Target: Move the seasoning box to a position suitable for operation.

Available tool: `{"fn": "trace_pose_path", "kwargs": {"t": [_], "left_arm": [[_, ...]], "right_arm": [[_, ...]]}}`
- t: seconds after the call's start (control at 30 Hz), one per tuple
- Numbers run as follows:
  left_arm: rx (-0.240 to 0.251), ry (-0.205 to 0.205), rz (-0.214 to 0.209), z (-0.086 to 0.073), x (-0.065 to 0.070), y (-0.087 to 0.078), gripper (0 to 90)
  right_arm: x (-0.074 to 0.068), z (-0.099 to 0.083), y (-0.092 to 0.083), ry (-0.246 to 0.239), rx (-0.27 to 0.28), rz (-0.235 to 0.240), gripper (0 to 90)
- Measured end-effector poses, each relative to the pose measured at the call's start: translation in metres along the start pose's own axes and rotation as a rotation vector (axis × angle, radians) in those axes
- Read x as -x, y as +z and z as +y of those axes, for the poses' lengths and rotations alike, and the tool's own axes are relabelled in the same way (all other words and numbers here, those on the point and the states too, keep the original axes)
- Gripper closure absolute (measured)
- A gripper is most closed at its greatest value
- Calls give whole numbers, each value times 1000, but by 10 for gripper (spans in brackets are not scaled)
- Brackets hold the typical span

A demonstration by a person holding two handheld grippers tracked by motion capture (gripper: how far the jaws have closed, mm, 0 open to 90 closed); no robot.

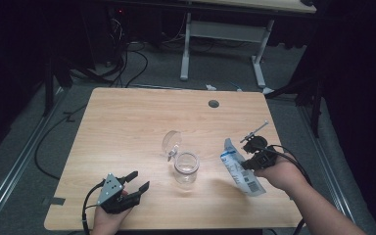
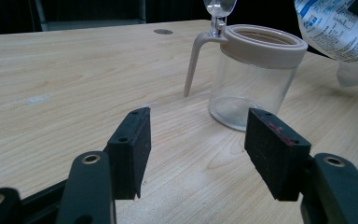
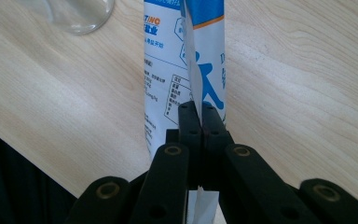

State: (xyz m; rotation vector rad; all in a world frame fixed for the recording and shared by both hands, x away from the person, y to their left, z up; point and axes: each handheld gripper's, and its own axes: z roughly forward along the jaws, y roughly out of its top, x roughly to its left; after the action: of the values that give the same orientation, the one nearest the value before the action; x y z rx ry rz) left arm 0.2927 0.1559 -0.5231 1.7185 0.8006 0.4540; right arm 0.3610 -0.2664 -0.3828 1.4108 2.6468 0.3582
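Jar (image 1: 186, 168) open, lid (image 1: 171, 142) up, inside bare

White-blue pouch (image 1: 241, 168) tilted, lifted beside open clear jar (image 1: 186, 168).

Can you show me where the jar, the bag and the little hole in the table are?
jar (image 1: 186, 169), high view, on its clear side wall.
bag (image 1: 238, 172), high view, on its printed front.
hole (image 1: 213, 104), high view, on the dark round opening in the tabletop.

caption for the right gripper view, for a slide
Right gripper shut on the edge of a blue-and-white printed pouch above the wooden table, a clear jar beyond.
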Motion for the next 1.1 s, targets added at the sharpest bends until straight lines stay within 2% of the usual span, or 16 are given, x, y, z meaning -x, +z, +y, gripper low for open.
{"fn": "trace_pose_path", "kwargs": {"t": [0.17, 0.43, 0.57, 0.77, 0.83, 0.97, 1.03, 1.1], "left_arm": [[0, -9, -5, 0, 0, 0, 416], [2, -5, -2, 0, 0, -1, 415], [11, 6, -17, 1, 3, -1, 427], [1, 49, -48, 3, 20, 4, 405], [-12, 68, -70, 4, 28, 8, 402], [-42, 73, -130, 6, 41, 19, 402], [-63, 91, -151, 8, 48, 26, 402], [-80, 116, -172, 11, 56, 34, 400]], "right_arm": [[-1, 2, -2, -5, -16, 0, 900], [-3, 7, -4, -25, -42, 17, 900], [-5, 9, -4, -25, -46, 13, 900], [-7, 9, -6, -31, -62, 6, 900], [-9, 9, -7, -35, -68, 11, 900], [-12, 10, -11, -39, -62, 21, 900], [-14, 11, -12, -51, -56, 19, 900], [-16, 12, -13, -38, -53, 10, 900]]}}
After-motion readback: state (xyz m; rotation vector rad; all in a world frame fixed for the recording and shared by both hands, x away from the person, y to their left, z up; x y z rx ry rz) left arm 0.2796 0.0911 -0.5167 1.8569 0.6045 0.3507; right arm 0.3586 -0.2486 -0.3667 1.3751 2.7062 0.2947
